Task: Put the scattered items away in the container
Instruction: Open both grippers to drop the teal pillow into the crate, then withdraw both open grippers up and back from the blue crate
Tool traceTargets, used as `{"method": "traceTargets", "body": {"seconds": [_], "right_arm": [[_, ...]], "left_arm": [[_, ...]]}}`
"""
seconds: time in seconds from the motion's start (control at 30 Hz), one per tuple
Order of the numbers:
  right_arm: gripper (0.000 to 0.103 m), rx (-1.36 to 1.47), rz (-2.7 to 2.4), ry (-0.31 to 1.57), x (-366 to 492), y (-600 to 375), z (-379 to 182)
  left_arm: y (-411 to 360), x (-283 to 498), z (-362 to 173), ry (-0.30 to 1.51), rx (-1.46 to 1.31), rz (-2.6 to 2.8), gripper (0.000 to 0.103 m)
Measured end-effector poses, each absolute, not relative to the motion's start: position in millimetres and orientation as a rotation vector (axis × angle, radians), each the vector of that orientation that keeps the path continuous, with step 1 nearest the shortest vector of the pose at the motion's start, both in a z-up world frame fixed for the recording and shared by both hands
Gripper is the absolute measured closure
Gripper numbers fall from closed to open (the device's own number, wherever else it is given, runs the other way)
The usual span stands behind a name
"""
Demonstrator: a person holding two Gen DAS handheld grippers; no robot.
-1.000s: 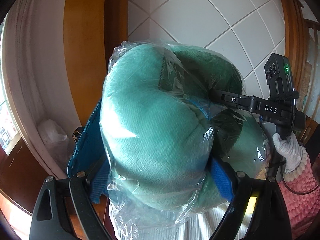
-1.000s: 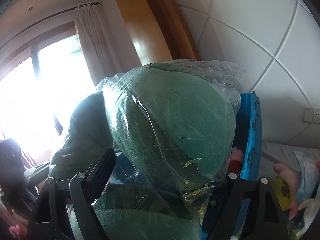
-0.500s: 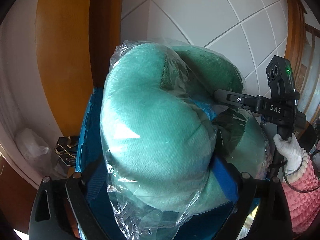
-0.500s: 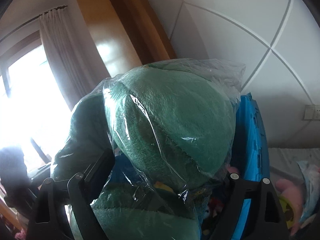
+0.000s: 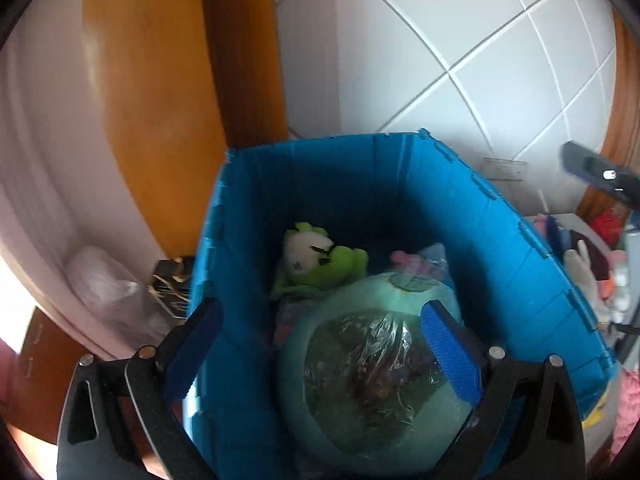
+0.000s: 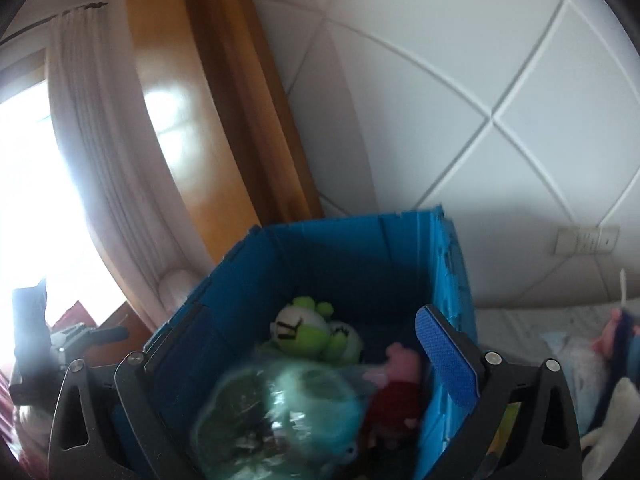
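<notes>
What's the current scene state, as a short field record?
container: blue folding plastic crate, open top
just placed: teal plush cushion in clear plastic bag, lying inside crate
other contents: green frog plush; pink pig plush in red dress
left gripper: open, above crate, holding nothing
right gripper: open, above crate, holding nothing
outside crate: more soft toys to the right

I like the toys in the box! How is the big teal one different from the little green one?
The teal plush is wrapped in clear crinkly plastic; the green frog toy has no wrapper. The teal plush looks much bigger and round, and no face shows; the green frog toy is smaller, with a white eye. The teal plush lies nearer the cameras; the frog toy sits behind it. Both are soft toys inside the blue box.
</notes>
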State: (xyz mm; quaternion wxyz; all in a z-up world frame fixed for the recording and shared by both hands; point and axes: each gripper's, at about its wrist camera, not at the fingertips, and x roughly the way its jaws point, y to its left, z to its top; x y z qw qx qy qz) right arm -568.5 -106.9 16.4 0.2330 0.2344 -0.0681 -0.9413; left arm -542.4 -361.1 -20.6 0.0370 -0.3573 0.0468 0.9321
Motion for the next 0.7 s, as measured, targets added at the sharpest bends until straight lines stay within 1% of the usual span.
{"method": "traceTargets", "body": {"seconds": [0.1,0.3,0.47,0.6,0.7], "right_arm": [[0.0,0.488,-2.654,-0.087,-528.8,-107.0,31.6],[0.0,0.554,-2.602,-0.07,-482.0,-107.0,27.4],[0.0,0.616,-2.589,-0.034,-445.7,-108.6,13.5],[0.0,0.586,-2.631,0.011,-415.2,-105.9,5.7],[0.0,0.603,-2.64,-0.017,-400.8,-98.2,-4.1]], "left_arm": [[-356.5,-522.4,-14.0,0.134,-1.069,2.893,0.002],[-355.9,-477.0,-5.5,0.06,-1.037,2.923,0.002],[-346.5,-443.5,-13.9,-0.027,-1.041,2.934,0.002],[-341.7,-420.9,-19.7,-0.022,-1.011,2.982,0.002],[-341.6,-411.4,-23.4,-0.041,-1.007,2.99,0.002]]}}
